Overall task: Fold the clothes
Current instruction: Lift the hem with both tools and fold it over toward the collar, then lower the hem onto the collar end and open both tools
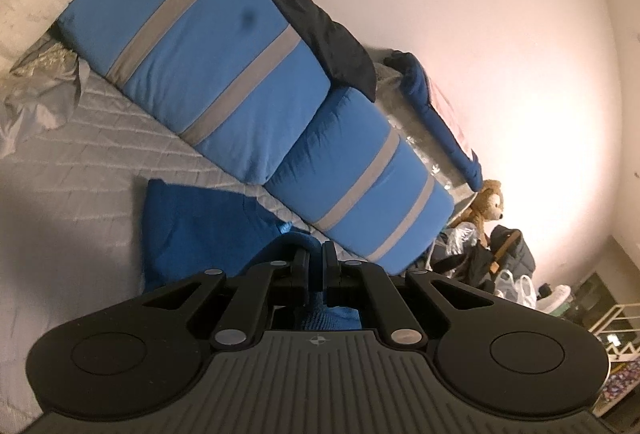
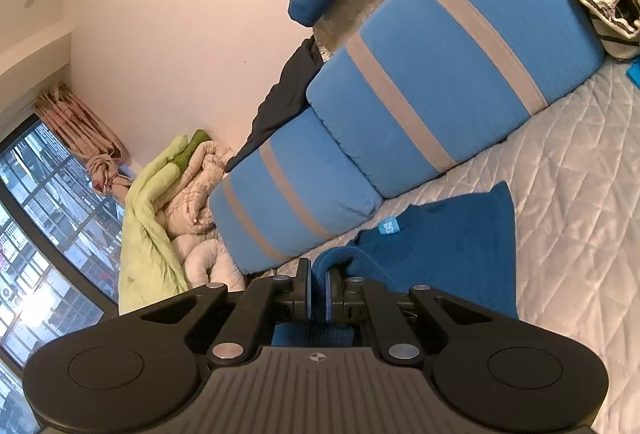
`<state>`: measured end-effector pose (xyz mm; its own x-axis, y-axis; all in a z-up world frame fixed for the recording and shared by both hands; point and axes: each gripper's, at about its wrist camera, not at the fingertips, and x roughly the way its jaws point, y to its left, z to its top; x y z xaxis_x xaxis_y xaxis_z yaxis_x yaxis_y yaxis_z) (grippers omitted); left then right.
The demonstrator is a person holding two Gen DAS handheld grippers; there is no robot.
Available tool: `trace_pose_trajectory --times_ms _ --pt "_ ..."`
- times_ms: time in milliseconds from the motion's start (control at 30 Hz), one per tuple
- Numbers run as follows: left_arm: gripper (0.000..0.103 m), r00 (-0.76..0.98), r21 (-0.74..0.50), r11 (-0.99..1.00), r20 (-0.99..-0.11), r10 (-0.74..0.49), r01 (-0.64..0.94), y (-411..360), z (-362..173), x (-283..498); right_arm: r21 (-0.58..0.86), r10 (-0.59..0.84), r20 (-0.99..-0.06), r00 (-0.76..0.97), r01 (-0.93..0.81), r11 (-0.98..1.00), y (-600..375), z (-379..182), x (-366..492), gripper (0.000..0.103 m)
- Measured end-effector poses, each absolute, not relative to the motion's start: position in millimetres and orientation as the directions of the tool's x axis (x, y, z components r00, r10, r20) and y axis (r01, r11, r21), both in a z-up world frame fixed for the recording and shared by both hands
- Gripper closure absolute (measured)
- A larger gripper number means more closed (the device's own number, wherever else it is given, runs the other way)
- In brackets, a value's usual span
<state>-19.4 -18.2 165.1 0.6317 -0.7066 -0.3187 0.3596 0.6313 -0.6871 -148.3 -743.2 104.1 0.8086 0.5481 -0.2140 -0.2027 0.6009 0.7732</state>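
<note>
Blue cloth in left gripper (image 1: 316,254): jaws nearly together, pinching a rolled edge of the blue garment (image 1: 200,226); fabric bunches over the left finger and shows again below, behind the jaws.
Blue cloth in right gripper (image 2: 318,274): jaws clamped on a thick fold of the same garment (image 2: 448,234); cloth loops up over the pads, so more than one layer likely caught.
Reason for two grips: probably one edge taken at two points, to carry it as a straight line over the rest and make a fold.
Garment position: mostly flat on the quilted bedspread (image 1: 80,174), near part raised at the grippers, far corners lying just short of the cushions.
Label: small light-blue tag (image 2: 387,225) on the cloth, face up near the cushion edge.
Stage, as judged: mid-fold, edge lifted, not yet laid down.
Behind the garment: two blue cushions with grey stripes (image 1: 208,54), end to end along the wall side, a dark garment (image 1: 320,26) draped on top between them and the wall.
Farther out: crumpled green and cream bedding (image 2: 160,202) at one end; teddy bear (image 1: 490,202) and bags at the other.
Risk: uneven pull could skew the fold.
</note>
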Motion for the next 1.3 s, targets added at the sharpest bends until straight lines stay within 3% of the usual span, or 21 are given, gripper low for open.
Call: trace_pose_trajectory --times_ms 633,1300 --pt "0.098 0.640 -0.678 0.696 -0.429 -0.638 0.239 -43 127 83 0.765 0.496 -0.284 0.821 -0.118 0.634 -752 58 -50 0.095" --pt "0.097 0.589 -0.641 0.766 -0.601 -0.540 0.047 -69 31 201 0.720 0.422 -0.463 0.780 0.052 0.693 -745 -20 81 0.094"
